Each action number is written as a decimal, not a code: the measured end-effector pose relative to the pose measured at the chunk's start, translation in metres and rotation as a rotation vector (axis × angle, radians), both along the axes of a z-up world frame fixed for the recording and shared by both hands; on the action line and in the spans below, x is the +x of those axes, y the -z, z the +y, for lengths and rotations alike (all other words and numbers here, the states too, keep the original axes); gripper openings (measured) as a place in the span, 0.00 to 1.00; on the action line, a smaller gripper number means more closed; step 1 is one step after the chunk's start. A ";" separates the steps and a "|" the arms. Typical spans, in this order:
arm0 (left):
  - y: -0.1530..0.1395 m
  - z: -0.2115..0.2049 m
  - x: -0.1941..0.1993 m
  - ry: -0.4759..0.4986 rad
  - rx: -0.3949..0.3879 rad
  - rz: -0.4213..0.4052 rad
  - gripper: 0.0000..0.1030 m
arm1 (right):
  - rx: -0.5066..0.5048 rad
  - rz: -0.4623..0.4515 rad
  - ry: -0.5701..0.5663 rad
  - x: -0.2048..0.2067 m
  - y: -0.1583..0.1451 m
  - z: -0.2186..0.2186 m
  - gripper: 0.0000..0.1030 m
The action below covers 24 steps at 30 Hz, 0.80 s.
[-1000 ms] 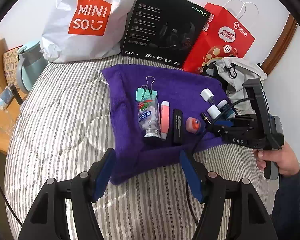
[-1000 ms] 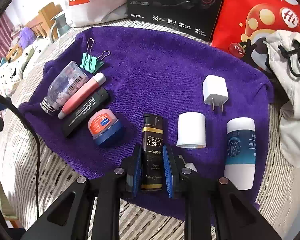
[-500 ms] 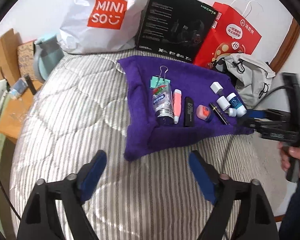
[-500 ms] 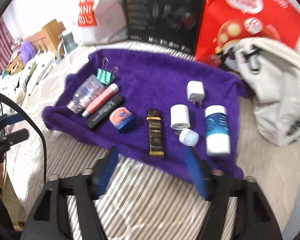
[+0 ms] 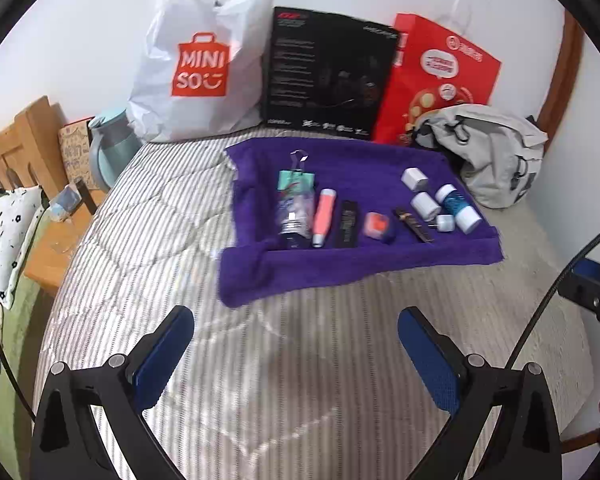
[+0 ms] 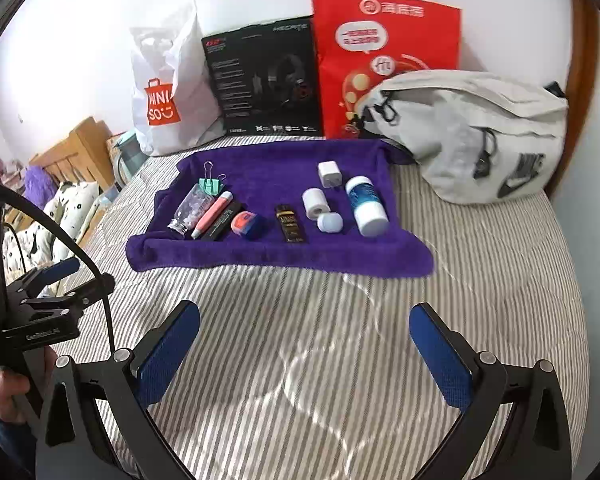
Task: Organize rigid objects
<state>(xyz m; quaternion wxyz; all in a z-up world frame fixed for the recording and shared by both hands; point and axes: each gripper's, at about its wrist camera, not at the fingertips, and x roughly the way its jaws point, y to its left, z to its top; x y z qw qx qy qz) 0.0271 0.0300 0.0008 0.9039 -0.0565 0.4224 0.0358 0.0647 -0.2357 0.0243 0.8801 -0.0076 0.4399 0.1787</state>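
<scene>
Both tongs, left [image 5: 296,344] and right [image 6: 304,340], gape wide and empty over the bed. The lighter [image 6: 290,226] lies on the purple towel [image 6: 268,168]; I'd straighten it into line with its neighbours.

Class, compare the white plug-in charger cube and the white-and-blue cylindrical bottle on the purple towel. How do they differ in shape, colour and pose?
1. The white plug-in charger cube is boxy; the white-and-blue cylindrical bottle is round and longer.
2. The charger cube is all white; the bottle has a blue printed band.
3. The bottle lies on its side, nearer the towel's right edge; the charger cube sits farther back.
Both rest on the purple towel, untouched by either gripper.
</scene>
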 end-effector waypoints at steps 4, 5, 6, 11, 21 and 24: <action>-0.008 -0.023 -0.007 0.011 0.057 -0.019 1.00 | -0.027 -0.030 0.045 -0.020 -0.004 -0.009 1.00; -0.011 -0.029 -0.010 0.013 0.069 -0.036 1.00 | -0.025 -0.037 0.049 -0.024 -0.005 -0.011 1.00; -0.013 -0.033 -0.012 0.013 0.076 -0.044 1.00 | -0.025 -0.041 0.055 -0.027 -0.005 -0.013 1.00; -0.021 -0.050 -0.023 0.030 0.079 -0.057 1.00 | -0.039 -0.051 0.080 -0.038 -0.004 -0.020 1.00; -0.031 -0.057 -0.038 -0.014 0.086 -0.070 1.00 | -0.048 -0.041 0.121 -0.043 0.000 -0.029 1.00; -0.032 -0.058 -0.039 -0.017 0.093 -0.070 1.00 | -0.051 -0.042 0.131 -0.044 0.000 -0.030 1.00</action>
